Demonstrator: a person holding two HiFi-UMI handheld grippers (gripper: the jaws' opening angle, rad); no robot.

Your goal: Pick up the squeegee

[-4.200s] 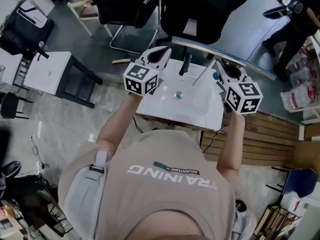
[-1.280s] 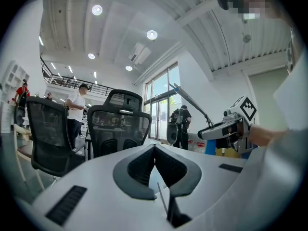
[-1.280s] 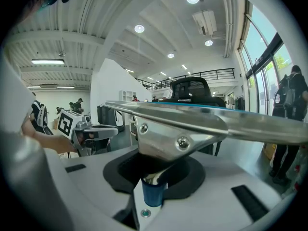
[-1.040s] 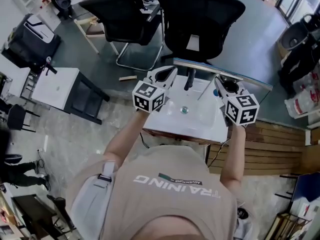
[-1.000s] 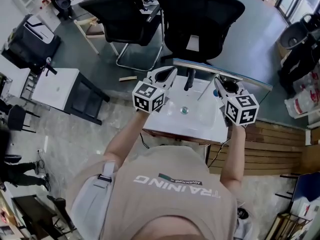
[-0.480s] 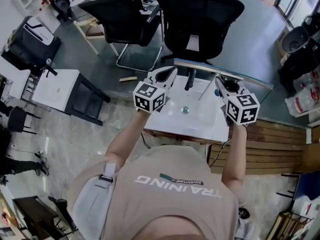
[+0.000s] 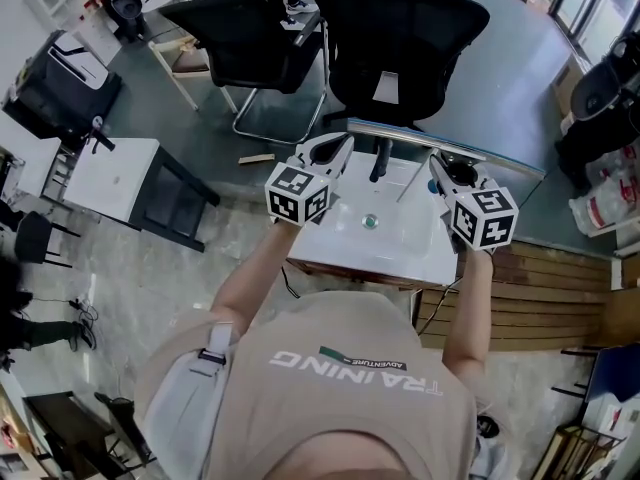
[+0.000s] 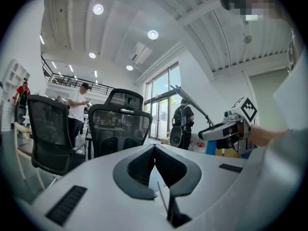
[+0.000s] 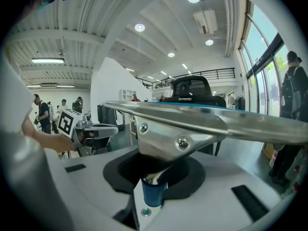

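The squeegee [image 7: 450,150] is a long metal blade bar with a blue handle [image 9: 154,192], and its bar [image 9: 192,117] stretches across the right gripper view. My right gripper [image 7: 447,165] is shut on that handle and holds the bar up over the far edge of the white sink [image 7: 405,248]; the handle stands between the jaws [image 9: 154,179]. My left gripper [image 7: 335,148] hovers at the sink's far left corner. Its jaws meet at the tips [image 8: 155,147] with nothing between them. Each gripper shows in the other's view: the right gripper [image 8: 226,129] and the left gripper [image 9: 91,131].
A black faucet [image 7: 378,158] stands at the back of the sink, above the drain [image 7: 369,222]. Black office chairs [image 7: 400,28] stand just beyond. A white side table [image 7: 115,173] is at the left, wooden slats [image 7: 540,268] at the right. People stand in the background [image 8: 77,109].
Both grippers hold their places over the last second. Since the oldest frame only the head camera's framing has shifted a little; the squeegee stays in the right gripper.
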